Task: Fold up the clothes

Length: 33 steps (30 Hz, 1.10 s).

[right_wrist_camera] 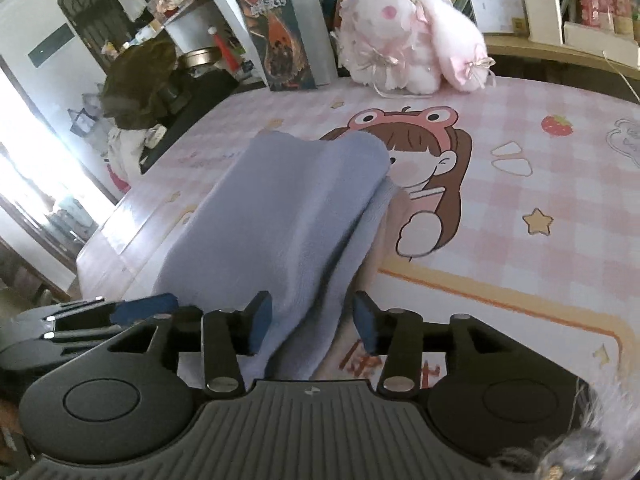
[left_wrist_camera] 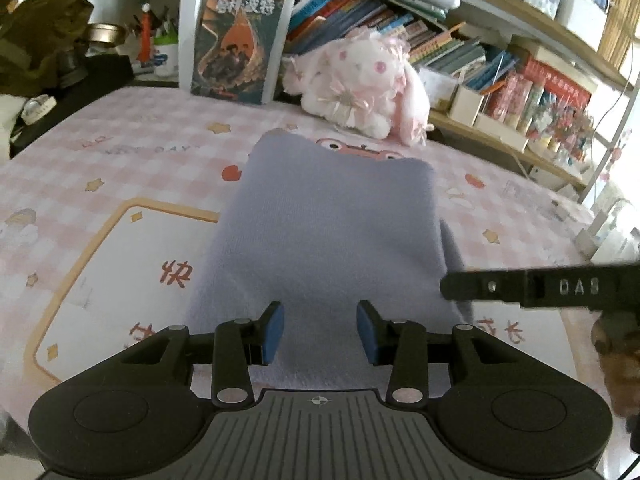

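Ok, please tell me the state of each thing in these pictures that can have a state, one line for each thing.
lavender garment: folded into a long strip, flat on the table, layers showing at its right edge.
left gripper: open, garment's near end between its blue pads, not clamped.
right gripper: open, over the garment's near right edge.
plush bunny: lying on its side at the table's back.
boxed book: standing upright beside the bunny.

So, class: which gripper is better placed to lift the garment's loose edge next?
Probably the right gripper: the lavender garment's layered edge lies between its open fingers, while the left gripper faces flat cloth.
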Motion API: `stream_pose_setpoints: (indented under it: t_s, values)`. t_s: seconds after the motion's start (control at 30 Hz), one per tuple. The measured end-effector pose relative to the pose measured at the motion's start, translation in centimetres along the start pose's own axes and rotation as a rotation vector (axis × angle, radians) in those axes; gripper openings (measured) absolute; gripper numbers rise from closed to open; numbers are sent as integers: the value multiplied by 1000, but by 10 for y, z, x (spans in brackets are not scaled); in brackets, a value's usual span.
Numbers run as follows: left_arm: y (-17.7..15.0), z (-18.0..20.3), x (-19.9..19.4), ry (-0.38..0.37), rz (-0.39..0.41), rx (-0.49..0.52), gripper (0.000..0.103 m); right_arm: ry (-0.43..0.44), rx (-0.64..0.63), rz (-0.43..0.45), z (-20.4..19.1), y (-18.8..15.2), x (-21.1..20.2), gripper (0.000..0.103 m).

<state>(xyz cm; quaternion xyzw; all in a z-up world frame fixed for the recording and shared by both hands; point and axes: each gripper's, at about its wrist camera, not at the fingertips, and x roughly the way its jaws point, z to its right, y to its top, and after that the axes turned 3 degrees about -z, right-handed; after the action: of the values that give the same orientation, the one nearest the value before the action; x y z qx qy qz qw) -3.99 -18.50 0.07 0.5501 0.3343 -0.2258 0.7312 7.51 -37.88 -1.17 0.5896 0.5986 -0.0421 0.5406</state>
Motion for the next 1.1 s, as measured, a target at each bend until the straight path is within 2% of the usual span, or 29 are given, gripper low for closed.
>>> stream_pose_setpoints:
  t_s: [0.07,0.1,0.17,0.27,0.4,0.53,0.67,0.93,1.1]
  values:
    - [-3,-1,-5,7,3,-16,41,-14,-10,0,-3,-5,-5,49]
    - [-4,-1,-7,16,4,-20,44,-22,-16,1,-5,-8,-8,51]
    - [-7,-1,-11,34,6,-28,52,-48,-30,6,-9,-16,-13,61]
    - [-10,0,-12,42,5,3,55,-93,-52,13,-15,-27,-19,72]
    - [-11,0,-12,27,4,56,60,-136,-43,23,-20,-35,-23,75]
    - [-5,-6,-12,-11,19,128,66,-169,20,37,-22,-36,-24,75]
    - [6,-22,-9,-40,18,152,70,-181,123,53,-26,-36,-22,75]
    - [27,-56,-2,-99,11,194,71,-226,264,82,-43,-38,-16,75]
    - [36,-79,17,-156,-60,170,71,-263,319,88,-54,-40,-6,75]
